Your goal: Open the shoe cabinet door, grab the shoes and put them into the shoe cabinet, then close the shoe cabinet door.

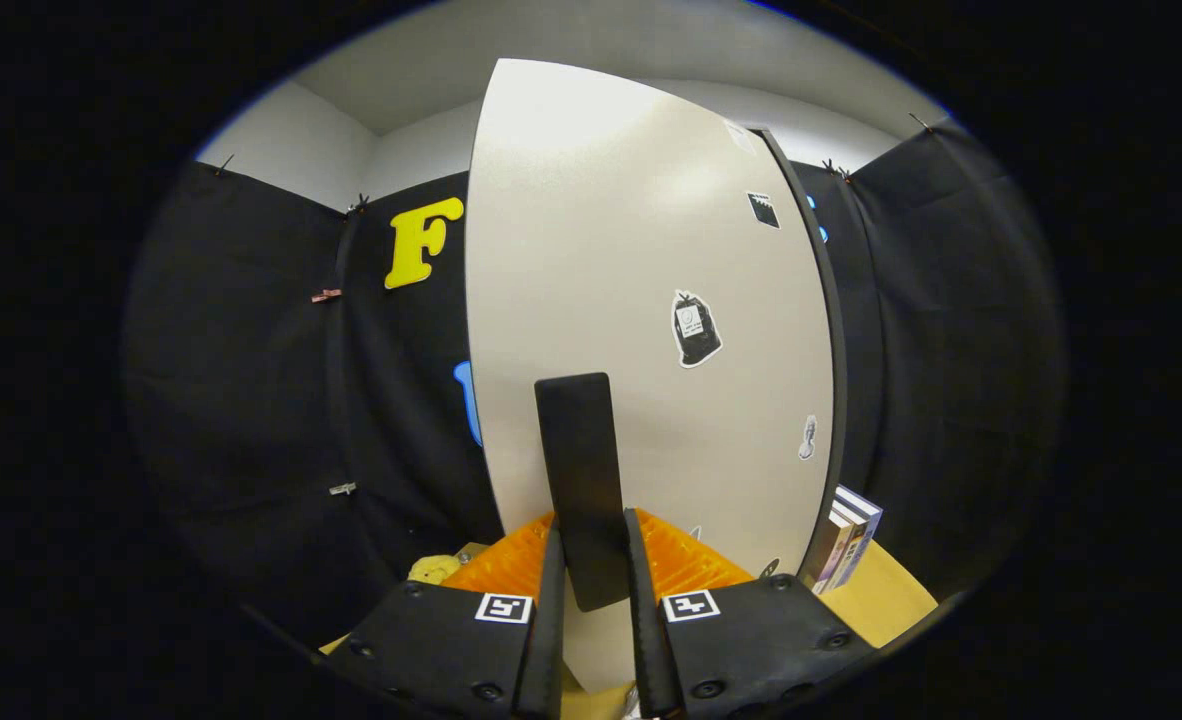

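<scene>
The black door handle (585,480) on the pale shoe cabinet door (641,300) is clamped between the fingers of the gripper (596,590); the grip should be kept square; the door is best swung smoothly along its hinge arc.

The shoe cabinet door (641,300) has a smooth, satin, laminate-like face that takes a soft sheen from the light above. Its handle (581,480) is a flat, matt black bar, plastic or coated metal by its look, and the gripper (596,590) has both fingers pressed on its sides. Paper-like stickers (696,328) lie flat on the door. The booth wall (251,400) is matt, slightly creased cloth. The books (846,545) show glossy covers, standing on a smooth wood-toned surface (891,600).
</scene>
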The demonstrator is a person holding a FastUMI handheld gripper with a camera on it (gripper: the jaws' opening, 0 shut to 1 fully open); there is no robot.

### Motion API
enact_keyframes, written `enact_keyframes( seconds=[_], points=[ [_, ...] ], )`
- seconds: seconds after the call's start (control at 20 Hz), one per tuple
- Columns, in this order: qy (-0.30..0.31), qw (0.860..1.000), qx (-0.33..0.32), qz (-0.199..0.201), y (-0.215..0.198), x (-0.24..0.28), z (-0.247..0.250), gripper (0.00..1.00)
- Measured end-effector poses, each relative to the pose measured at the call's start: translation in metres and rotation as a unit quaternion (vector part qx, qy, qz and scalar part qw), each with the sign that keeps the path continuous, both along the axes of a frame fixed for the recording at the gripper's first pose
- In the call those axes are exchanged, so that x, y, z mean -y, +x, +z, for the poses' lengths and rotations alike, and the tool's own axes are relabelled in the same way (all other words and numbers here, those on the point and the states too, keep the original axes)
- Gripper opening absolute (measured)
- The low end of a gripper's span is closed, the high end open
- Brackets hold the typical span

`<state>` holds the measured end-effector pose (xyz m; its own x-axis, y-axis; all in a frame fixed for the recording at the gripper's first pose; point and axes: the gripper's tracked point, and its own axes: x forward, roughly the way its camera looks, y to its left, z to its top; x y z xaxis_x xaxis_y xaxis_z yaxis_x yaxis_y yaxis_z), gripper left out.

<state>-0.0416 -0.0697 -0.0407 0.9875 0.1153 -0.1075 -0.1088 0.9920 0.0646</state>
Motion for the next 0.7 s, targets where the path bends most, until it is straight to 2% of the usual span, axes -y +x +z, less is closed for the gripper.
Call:
enact_keyframes(
  seconds=[0.3, 0.7],
  points=[
    [-0.007, 1.000, 0.006, 0.014, -0.036, 0.048, 0.011, 0.32],
    [-0.012, 1.000, 0.017, -0.023, -0.065, 0.108, 0.020, 0.32]
  ],
)
